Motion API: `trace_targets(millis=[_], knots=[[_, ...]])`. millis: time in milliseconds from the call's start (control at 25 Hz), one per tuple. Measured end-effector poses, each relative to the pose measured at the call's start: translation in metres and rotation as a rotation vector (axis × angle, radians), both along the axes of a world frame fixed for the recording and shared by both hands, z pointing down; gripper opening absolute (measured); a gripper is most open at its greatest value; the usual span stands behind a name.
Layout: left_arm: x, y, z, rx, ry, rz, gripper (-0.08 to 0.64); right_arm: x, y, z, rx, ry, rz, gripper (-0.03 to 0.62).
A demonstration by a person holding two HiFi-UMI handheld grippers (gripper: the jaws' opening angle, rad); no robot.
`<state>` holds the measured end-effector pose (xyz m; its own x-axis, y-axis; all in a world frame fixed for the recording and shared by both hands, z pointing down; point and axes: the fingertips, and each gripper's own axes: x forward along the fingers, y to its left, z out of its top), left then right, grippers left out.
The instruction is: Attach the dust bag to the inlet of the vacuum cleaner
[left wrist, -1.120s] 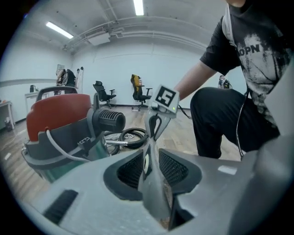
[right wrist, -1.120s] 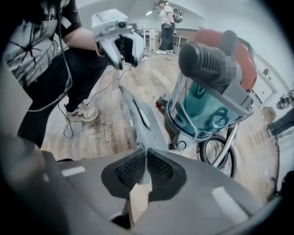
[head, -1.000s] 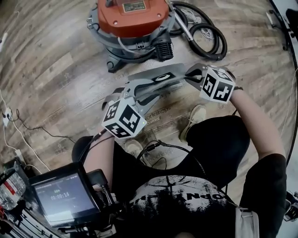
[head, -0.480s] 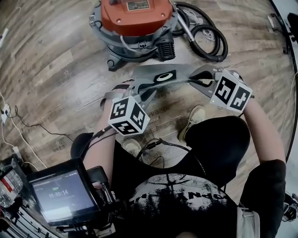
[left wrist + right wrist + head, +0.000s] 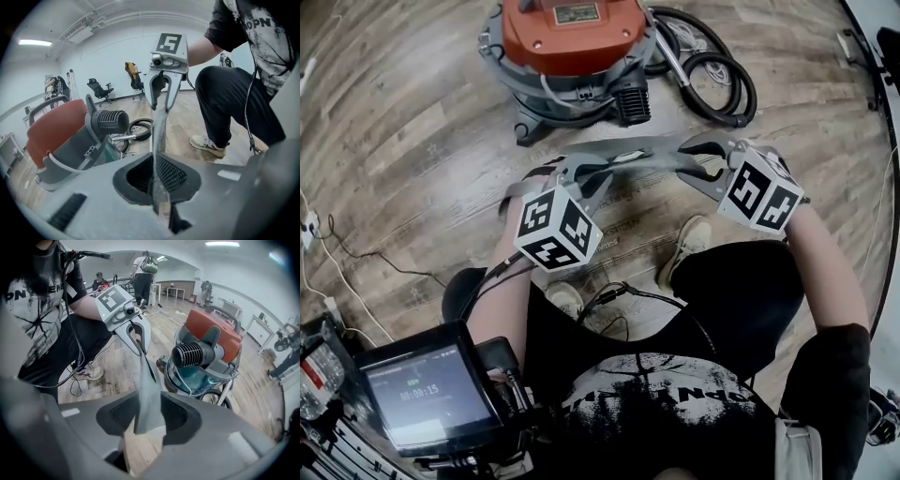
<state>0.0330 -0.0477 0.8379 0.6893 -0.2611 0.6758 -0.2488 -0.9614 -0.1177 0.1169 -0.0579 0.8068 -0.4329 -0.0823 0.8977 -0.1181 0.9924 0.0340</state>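
Standing on a wood floor (image 5: 412,141), a person holds a flat grey dust bag (image 5: 642,150) between two grippers, clear of the boards. The left gripper (image 5: 581,175) has just been closing and now pinches the bag's left end. The right gripper (image 5: 698,157) has just been opening, and its jaws stand apart with the bag's other end loose between them. The bag's long axis runs side to side across the person's front, broadside to the orange-lidded vacuum cleaner (image 5: 572,37) on the floor beyond, which stands ahead of the left gripper. That hand looks nearer the machine. Whether the black ribbed fitting (image 5: 628,98) on its near side is the inlet cannot be told. A coiled hose (image 5: 722,80) lies behind.
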Motion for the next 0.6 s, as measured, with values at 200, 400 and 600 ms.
trace_targets(millis=[200, 400, 600], knots=[[0.006, -0.001, -0.007, 0.002, 0.005, 0.012, 0.026, -0.023, 0.004, 0.009, 0.136, 0.072, -0.124, 0.253], [0.007, -0.001, -0.01, 0.005, 0.002, 0.016, 0.026, -0.029, -0.001, 0.017, 0.248, 0.128, -0.156, 0.147], [0.008, 0.0, -0.012, 0.013, -0.008, 0.036, 0.026, -0.028, 0.0, 0.017, 0.244, 0.14, -0.182, 0.043]])
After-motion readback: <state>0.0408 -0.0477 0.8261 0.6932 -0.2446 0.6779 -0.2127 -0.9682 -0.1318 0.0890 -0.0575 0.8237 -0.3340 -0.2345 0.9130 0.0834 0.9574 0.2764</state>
